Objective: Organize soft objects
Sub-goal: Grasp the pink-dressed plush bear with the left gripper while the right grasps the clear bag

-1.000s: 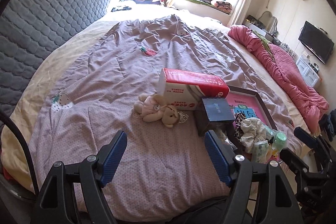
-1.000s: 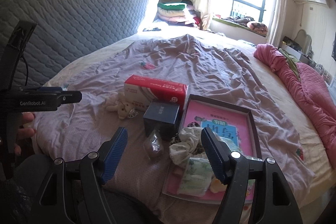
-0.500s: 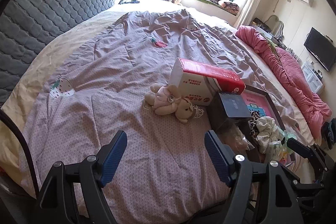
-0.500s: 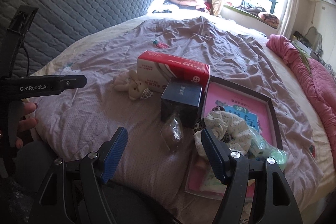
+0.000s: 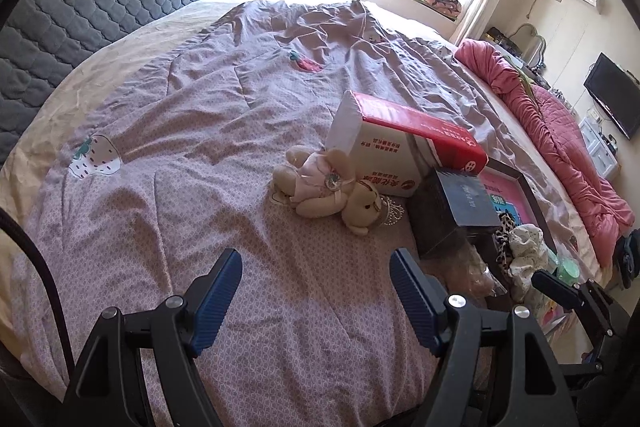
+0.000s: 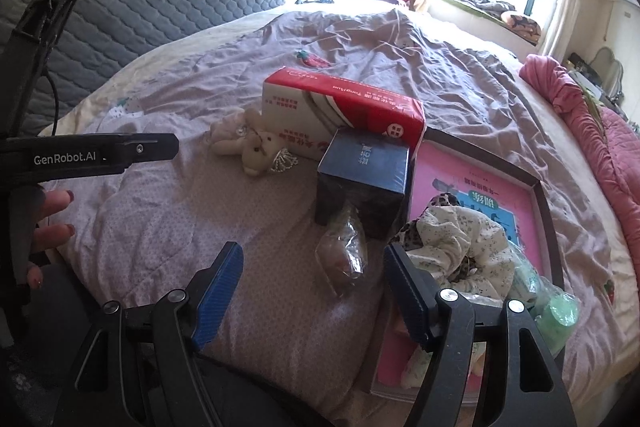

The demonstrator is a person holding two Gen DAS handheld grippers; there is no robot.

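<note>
1. Sunlit bedroom; bed (image 5: 168, 131) under a wrinkled strawberry-print cover.
2. Plush bear (image 5: 328, 187) lying against the red tissue box (image 5: 400, 151), at 12 o'clock from the left gripper (image 5: 316, 291).
3. Scrunchies (image 6: 460, 243) piled in the tray (image 6: 548, 219), probably for sorting.
4. Both sets of fingers wide, empty; right gripper (image 6: 312, 291).
5. "GenRobot.AI" readable; box lettering too small.

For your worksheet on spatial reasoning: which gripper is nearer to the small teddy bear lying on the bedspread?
Left. The left gripper hovers open just short of the teddy bear, which lies ahead of its fingers. The right gripper hovers open further right, facing the clear bag.
</note>
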